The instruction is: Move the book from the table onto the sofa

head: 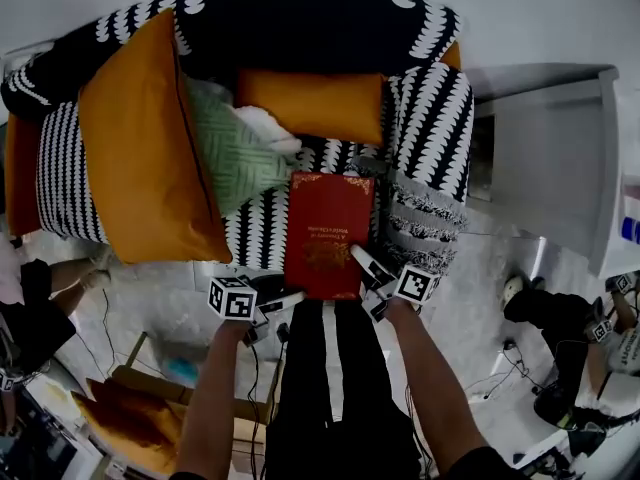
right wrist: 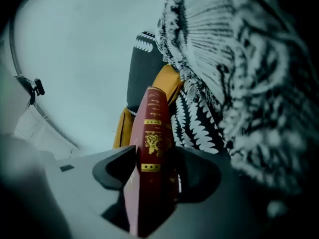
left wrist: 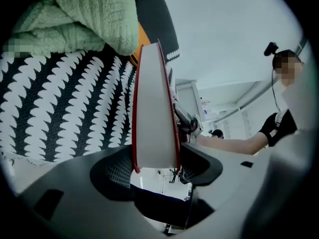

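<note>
A red hardback book (head: 328, 233) with gold print lies flat over the front of the sofa's black-and-white seat (head: 262, 230). My left gripper (head: 288, 299) is shut on the book's near left corner. My right gripper (head: 366, 265) is shut on its near right edge. In the left gripper view the white page edge of the book (left wrist: 154, 113) stands between the jaws of the left gripper (left wrist: 155, 169), with both pads against the covers. The right gripper view shows the book's gilded spine (right wrist: 152, 143) clamped by the right gripper (right wrist: 153, 167).
On the sofa lie a large orange cushion (head: 150, 143), a green knitted blanket (head: 235, 153), a second orange cushion (head: 312, 103) and a fringed patterned throw (head: 430, 158). A white cabinet (head: 555, 158) stands to the right. A cardboard box (head: 150, 408) and cables sit on the floor.
</note>
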`<state>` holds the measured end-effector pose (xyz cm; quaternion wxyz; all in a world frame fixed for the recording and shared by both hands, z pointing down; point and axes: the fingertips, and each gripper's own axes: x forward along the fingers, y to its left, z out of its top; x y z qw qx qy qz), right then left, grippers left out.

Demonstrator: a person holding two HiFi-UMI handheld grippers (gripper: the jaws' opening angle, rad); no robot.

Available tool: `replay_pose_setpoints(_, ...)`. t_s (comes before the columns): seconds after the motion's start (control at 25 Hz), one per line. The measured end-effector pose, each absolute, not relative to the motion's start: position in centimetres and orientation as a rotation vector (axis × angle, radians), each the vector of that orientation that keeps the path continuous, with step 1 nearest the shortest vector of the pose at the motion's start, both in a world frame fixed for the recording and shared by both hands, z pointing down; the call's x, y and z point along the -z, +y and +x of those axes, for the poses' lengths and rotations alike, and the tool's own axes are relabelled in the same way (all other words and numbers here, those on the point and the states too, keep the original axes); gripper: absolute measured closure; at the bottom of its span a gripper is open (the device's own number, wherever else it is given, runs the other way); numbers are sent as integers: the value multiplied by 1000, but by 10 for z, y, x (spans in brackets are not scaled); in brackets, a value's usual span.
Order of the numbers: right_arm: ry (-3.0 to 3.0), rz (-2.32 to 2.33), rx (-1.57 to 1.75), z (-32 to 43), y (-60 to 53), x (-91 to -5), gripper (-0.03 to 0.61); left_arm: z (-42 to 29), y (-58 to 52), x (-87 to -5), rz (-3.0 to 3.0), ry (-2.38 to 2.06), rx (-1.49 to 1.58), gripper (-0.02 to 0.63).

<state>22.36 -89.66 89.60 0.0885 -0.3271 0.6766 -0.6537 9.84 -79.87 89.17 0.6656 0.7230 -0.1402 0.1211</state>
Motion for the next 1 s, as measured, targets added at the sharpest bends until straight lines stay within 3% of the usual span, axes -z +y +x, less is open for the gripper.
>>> replay_pose_setpoints(0.56, 2085, -1465, 1842, 236, -914, -952, 333, 109, -811, -959, 1501, -245, -226, 328)
replay_pose_setpoints(1.0, 2344, -1627, 1910, 229, -892, -986, 345, 87, -810, -1000, 1456, -403, -400, 327)
